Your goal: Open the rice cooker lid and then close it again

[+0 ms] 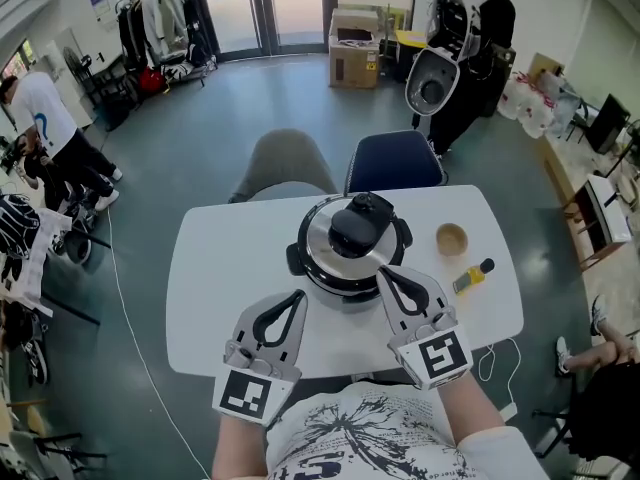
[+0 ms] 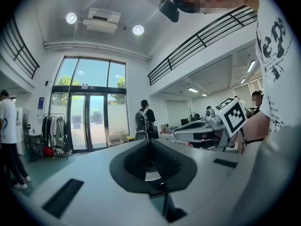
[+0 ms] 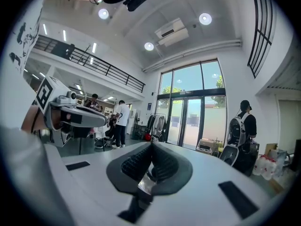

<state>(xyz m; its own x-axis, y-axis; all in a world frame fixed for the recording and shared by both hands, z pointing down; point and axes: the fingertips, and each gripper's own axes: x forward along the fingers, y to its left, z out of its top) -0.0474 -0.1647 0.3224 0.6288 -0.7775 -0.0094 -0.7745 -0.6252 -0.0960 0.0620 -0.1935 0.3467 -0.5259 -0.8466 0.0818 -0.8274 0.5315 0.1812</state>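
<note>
The rice cooker [image 1: 350,246] stands in the middle of the white table [image 1: 220,268], with its silver lid down and a black knob [image 1: 357,228] on top. My left gripper [image 1: 299,294] rests shut just in front of the cooker's left side, holding nothing. My right gripper [image 1: 382,271] is shut too, its tips right at the cooker's front right rim; I cannot tell whether they touch it. In the left gripper view the left gripper [image 2: 150,144] has its dark pads meeting, and in the right gripper view the right gripper [image 3: 151,148] shows the same. Both point level.
A small wooden bowl [image 1: 451,239] and a yellow bottle with a black cap [image 1: 473,275] lie right of the cooker. A grey chair [image 1: 290,163] and a blue chair [image 1: 395,160] stand behind the table. A white cable [image 1: 495,360] hangs off the front right corner.
</note>
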